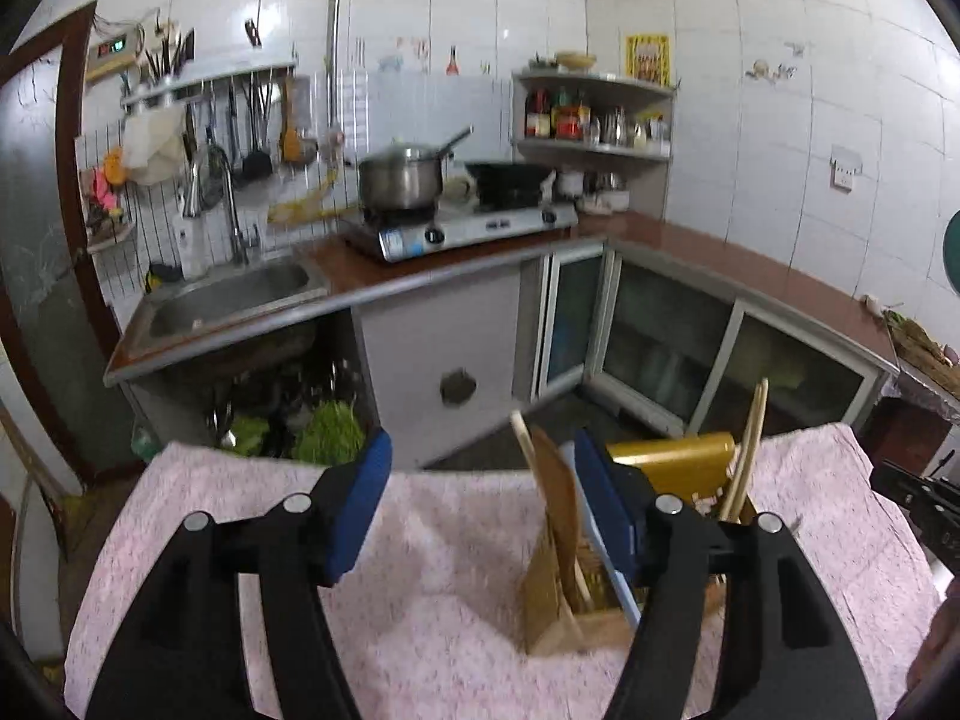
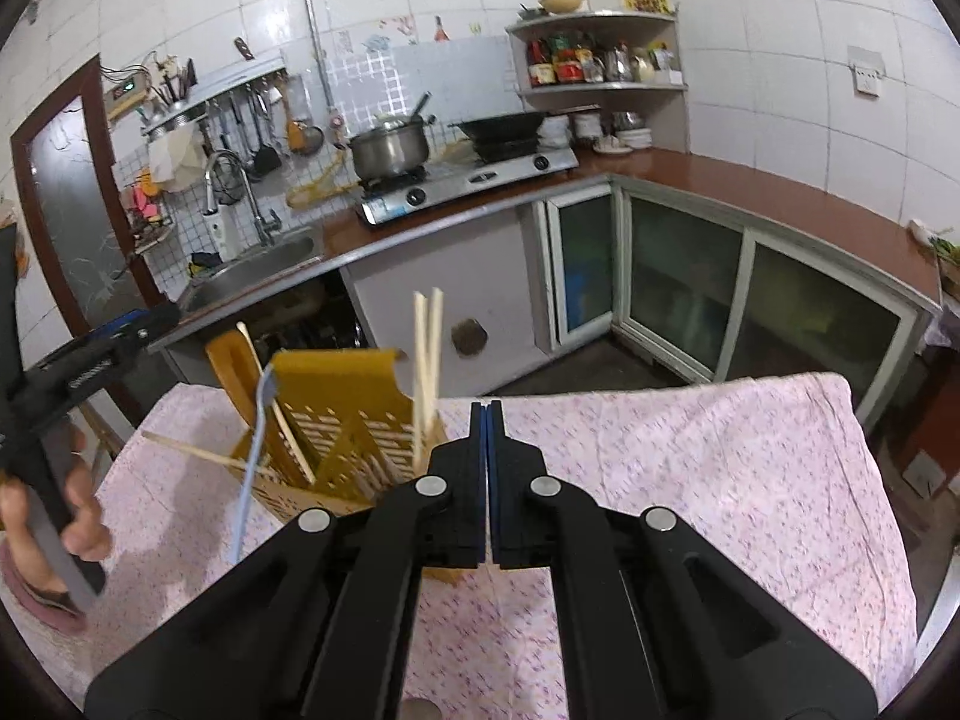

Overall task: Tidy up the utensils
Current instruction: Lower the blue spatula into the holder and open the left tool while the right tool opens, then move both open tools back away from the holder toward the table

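- White tiled walls [image 2: 780, 90] wrapped the room; a dark brown door [image 2: 72, 210] stood at 9 o'clock.
- An L-shaped brown counter [image 2: 750, 180] ran from 9 to 3 o'clock over glass-fronted cabinets [image 2: 684, 276].
- A steel sink [image 1: 222, 300] with a tap [image 1: 231, 204] sat at 9 o'clock.
- A stove [image 1: 468, 228] at 12 o'clock bore a pot [image 1: 399, 180] and a wok [image 1: 507, 177].
- A corner shelf [image 2: 600, 87] at 1 o'clock held bottles.
- A pink cloth [image 2: 690, 480] covered the table at 6 o'clock.
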The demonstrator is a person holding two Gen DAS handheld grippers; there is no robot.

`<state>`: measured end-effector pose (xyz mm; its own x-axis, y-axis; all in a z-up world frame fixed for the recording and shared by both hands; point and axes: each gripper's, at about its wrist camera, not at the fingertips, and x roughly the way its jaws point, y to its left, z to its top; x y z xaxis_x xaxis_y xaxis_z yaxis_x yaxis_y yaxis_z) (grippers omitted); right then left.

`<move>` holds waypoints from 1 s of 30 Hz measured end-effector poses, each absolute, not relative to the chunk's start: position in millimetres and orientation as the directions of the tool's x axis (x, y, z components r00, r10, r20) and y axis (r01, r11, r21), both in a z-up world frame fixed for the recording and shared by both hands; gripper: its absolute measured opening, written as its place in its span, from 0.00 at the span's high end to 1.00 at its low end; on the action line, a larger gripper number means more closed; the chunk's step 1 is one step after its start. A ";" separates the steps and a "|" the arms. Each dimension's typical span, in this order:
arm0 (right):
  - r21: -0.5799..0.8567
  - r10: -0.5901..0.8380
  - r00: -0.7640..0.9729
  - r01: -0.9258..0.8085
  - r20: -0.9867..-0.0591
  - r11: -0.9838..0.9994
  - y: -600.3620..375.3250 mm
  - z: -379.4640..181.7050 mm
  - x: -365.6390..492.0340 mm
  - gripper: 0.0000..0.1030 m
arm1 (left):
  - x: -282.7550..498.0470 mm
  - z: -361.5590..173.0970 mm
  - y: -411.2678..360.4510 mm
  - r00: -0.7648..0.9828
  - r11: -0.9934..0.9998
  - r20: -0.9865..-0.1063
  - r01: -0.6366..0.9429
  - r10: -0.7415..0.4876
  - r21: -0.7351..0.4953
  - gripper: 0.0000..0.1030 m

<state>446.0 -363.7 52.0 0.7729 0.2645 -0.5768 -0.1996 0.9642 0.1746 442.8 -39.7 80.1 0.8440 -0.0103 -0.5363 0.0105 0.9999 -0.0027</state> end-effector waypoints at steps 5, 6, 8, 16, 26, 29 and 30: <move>0.178 0.241 0.755 -0.165 -0.610 0.970 -372.5 40.5 441.8 0.81 | 435.1 74.0 -47.6 0.803 0.999 -0.595 0.001 0.020 0.036 0.23; 0.175 0.237 0.752 -0.163 -0.616 0.971 -374.4 38.4 440.4 0.79 | 433.6 70.9 -48.6 0.789 0.999 -0.613 0.001 0.019 0.032 0.22; 0.172 0.230 0.747 -0.156 -0.624 0.973 -376.4 33.9 437.7 0.73 | 431.3 64.6 -48.1 0.765 1.000 -0.644 0.003 0.004 0.011 0.22; 0.162 0.210 0.725 -0.137 -0.656 0.977 -383.4 18.1 426.3 0.61 | 422.0 42.6 -43.7 0.697 0.999 -0.717 -0.030 -0.001 -0.030 0.22; 0.132 0.177 0.680 -0.119 -0.712 0.984 -388.1 -6.7 407.5 0.61 | 389.9 17.6 -50.9 0.657 0.998 -0.753 -0.006 -0.039 -0.057 0.22; 0.131 0.172 0.646 -0.111 -0.743 0.985 -383.2 -19.0 399.2 0.61 | 375.1 0.0 -53.2 0.627 0.998 -0.777 0.008 -0.057 -0.066 0.22; 0.132 0.171 0.629 -0.109 -0.758 0.985 -380.6 -26.1 395.1 0.61 | 370.3 -5.8 -54.4 0.617 0.998 -0.784 0.017 -0.062 -0.066 0.22</move>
